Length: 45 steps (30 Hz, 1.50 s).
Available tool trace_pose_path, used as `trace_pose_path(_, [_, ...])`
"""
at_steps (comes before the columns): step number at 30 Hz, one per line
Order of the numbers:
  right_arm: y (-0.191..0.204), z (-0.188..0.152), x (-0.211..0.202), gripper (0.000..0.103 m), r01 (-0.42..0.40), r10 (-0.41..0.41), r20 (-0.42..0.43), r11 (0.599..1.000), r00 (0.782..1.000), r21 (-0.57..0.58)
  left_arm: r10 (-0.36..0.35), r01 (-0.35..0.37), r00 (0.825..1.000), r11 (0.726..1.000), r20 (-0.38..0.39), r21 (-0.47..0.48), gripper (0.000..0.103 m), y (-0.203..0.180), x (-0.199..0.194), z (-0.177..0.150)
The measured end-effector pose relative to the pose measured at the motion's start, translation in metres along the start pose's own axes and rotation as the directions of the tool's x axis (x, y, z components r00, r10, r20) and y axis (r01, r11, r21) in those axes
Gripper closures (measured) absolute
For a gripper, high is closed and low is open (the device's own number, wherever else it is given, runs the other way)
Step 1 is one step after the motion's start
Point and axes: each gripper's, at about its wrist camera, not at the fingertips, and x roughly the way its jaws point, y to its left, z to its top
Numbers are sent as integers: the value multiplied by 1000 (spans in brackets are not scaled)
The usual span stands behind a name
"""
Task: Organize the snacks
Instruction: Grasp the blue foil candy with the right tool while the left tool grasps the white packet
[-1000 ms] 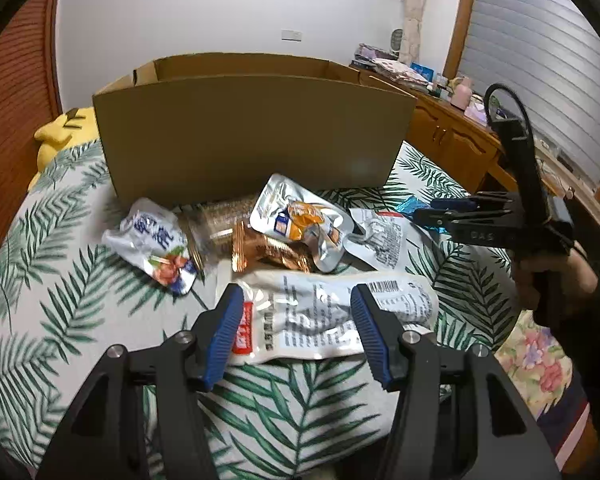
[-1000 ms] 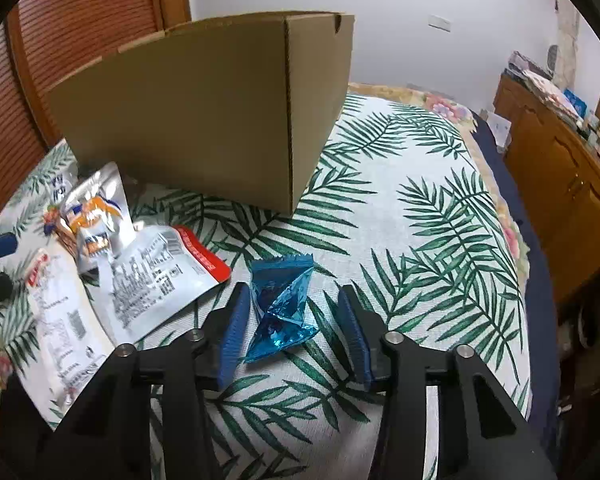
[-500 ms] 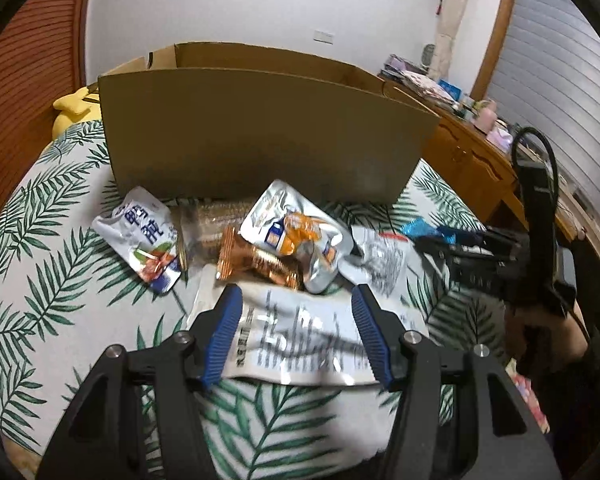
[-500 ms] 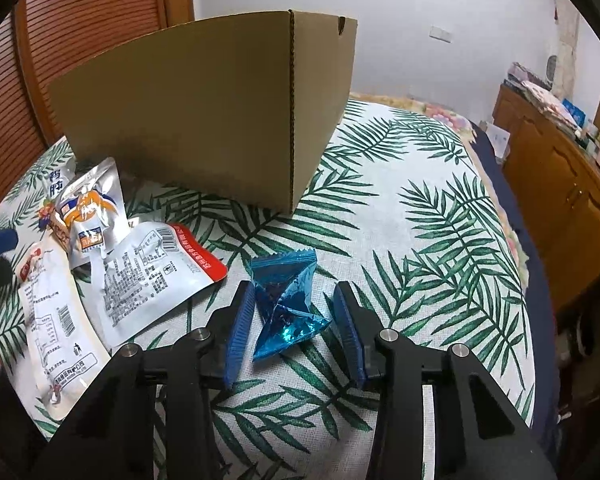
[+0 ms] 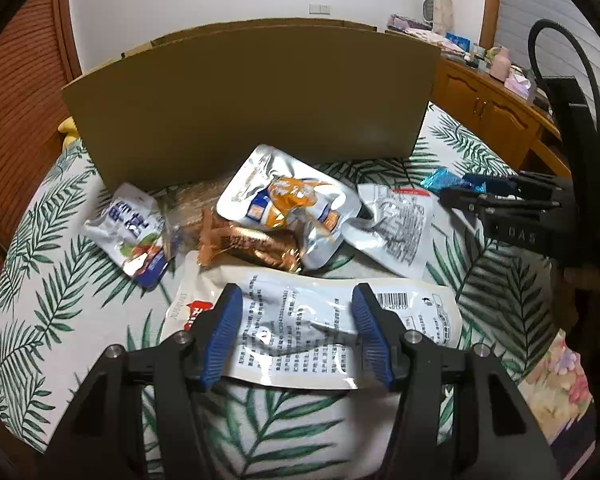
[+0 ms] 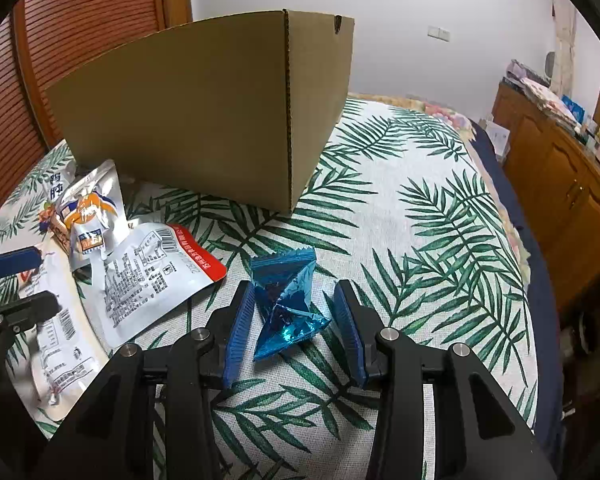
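Note:
My left gripper [image 5: 298, 320] is open and straddles a long white pouch [image 5: 308, 340] that lies flat and reaches past both blue pads. Behind it lie a copper-wrapped bar [image 5: 252, 244], a silver pouch with orange print [image 5: 288, 204], a white-and-blue pouch [image 5: 132, 228] and a white pouch with a red edge [image 5: 400, 228]. An open cardboard box [image 5: 252, 100] stands behind them. My right gripper [image 6: 294, 320] is open around a crumpled blue foil packet [image 6: 288, 300] on the bedspread, with a small gap on the right side. The right gripper [image 5: 452, 188] also shows in the left wrist view.
Everything rests on a bedspread with a palm-leaf print [image 6: 420, 220]. A slatted wooden headboard [image 6: 80, 12] is at the left and wooden cabinets [image 6: 560, 184] with clutter on top at the right. A yellow plush [image 5: 66, 128] peeks out left of the box.
My left gripper has moved forward and tipped down, so the long white pouch now lies deeper between its fingers. The right gripper and the blue packet have stayed put.

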Motion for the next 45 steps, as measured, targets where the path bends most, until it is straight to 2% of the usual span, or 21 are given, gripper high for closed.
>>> trace_pose_path(5, [0,0,0,62,0,0,0,1000,1000,1,8,-7,1000,1000,-27,17,45,19,-8,-9])
trace_pose_path(9, [0,0,0,62,-2,2,0,1000,1000,3,24,-25,999,999,-29,-24,45,37,-17,-14])
trace_pose_path(17, [0,0,0,62,-1,1,-1,1000,1000,3,-87,88,996,980,13,-178,45,62,-53,-37])
trace_pose_path(20, [-1,0,0,62,-1,1,-1,1000,1000,3,-155,149,988,962,-10,-228,45,59,-54,-46])
trace_pose_path(26, [-1,0,1,62,2,-2,-1,1000,1000,4,-198,178,979,944,-47,-278,45,48,-41,-46])
trace_pose_path(30, [-1,0,1,62,3,-3,-2,1000,1000,5,-190,165,981,931,-46,-325,45,51,-28,-39])
trace_pose_path(33, [-1,0,0,61,2,-2,-2,1000,1000,4,-151,131,988,931,-32,-341,45,57,-22,-33])
trace_pose_path(39, [-1,0,0,61,2,-2,-2,1000,1000,5,-175,155,985,884,-4,-442,45,78,-12,-23])
trace_pose_path(41, [-1,-1,0,61,1,-1,-2,1000,1000,7,-170,151,985,877,-1,-456,45,79,-9,-19])
trace_pose_path(43, [-1,0,0,61,1,-1,-2,1000,1000,8,-166,155,986,875,16,-459,49,80,-6,-17])
trace_pose_path(45, [-1,-1,0,61,1,-1,-2,1000,1000,8,-146,140,989,880,21,-454,59,79,-4,-16])
